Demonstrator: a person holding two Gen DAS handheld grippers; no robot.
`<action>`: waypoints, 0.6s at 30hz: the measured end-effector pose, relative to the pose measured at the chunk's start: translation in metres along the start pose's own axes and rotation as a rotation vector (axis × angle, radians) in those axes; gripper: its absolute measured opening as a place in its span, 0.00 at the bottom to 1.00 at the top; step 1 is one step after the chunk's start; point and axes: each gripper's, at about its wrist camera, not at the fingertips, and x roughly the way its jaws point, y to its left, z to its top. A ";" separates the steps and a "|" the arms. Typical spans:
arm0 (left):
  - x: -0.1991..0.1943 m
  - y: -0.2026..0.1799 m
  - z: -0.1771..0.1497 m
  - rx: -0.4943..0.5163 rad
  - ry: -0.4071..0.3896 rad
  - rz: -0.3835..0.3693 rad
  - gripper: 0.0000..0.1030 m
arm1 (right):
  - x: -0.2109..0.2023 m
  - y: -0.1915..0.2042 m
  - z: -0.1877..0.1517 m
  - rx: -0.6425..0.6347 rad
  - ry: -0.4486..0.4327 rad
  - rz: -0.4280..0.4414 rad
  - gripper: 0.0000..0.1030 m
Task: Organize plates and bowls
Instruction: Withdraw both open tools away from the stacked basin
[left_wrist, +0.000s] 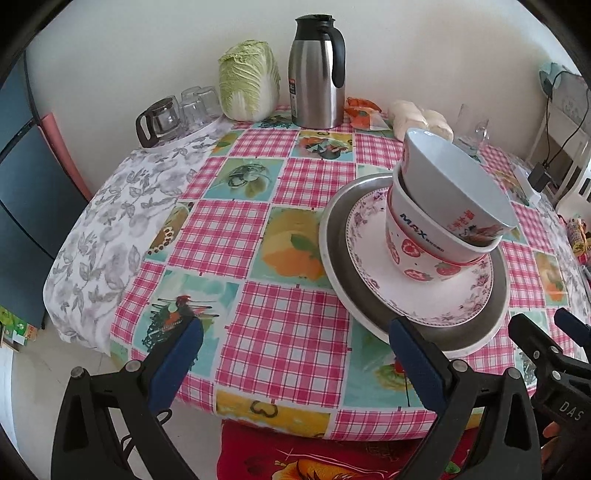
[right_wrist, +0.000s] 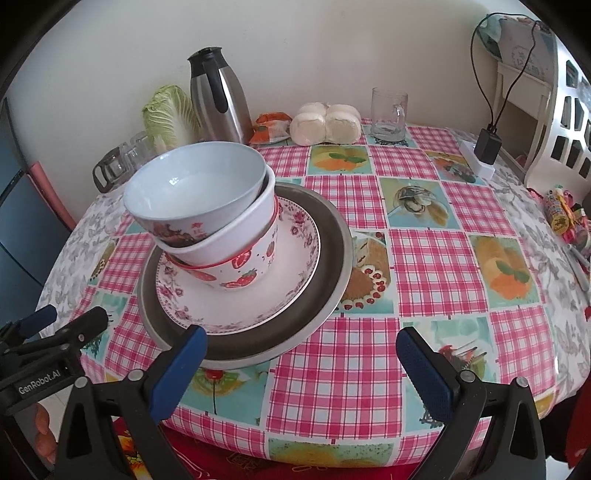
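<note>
A stack stands on the table: a wide metal plate (left_wrist: 340, 258) (right_wrist: 325, 258), a floral-rimmed plate (left_wrist: 369, 258) (right_wrist: 295, 266) on it, then a strawberry bowl (left_wrist: 410, 258) (right_wrist: 255, 266), a white MAX bowl (left_wrist: 417, 225) (right_wrist: 243, 229) and a tilted light-blue bowl (left_wrist: 454, 177) (right_wrist: 195, 181) nested on top. My left gripper (left_wrist: 295, 332) is open and empty, its right finger by the metal plate's near rim. My right gripper (right_wrist: 301, 343) is open and empty, its left finger by the plate's near rim.
At the back stand a steel thermos (left_wrist: 317, 74) (right_wrist: 218, 103), a cabbage (left_wrist: 249, 81), upturned glasses and a glass jug (left_wrist: 162, 118), buns (right_wrist: 325, 123) and a glass mug (right_wrist: 389, 114). Snacks (right_wrist: 565, 218) lie at the right edge. A red cushion (left_wrist: 314, 458) sits below the table's near edge.
</note>
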 end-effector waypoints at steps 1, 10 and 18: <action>0.001 0.000 0.000 0.000 0.005 -0.004 0.98 | 0.000 0.000 0.000 -0.001 0.001 0.001 1.00; 0.009 -0.002 0.001 0.004 0.033 -0.021 0.98 | 0.003 0.000 0.002 -0.003 0.009 -0.001 1.00; 0.009 -0.002 0.002 0.007 0.031 -0.037 0.98 | 0.005 0.002 0.002 -0.016 0.018 -0.004 1.00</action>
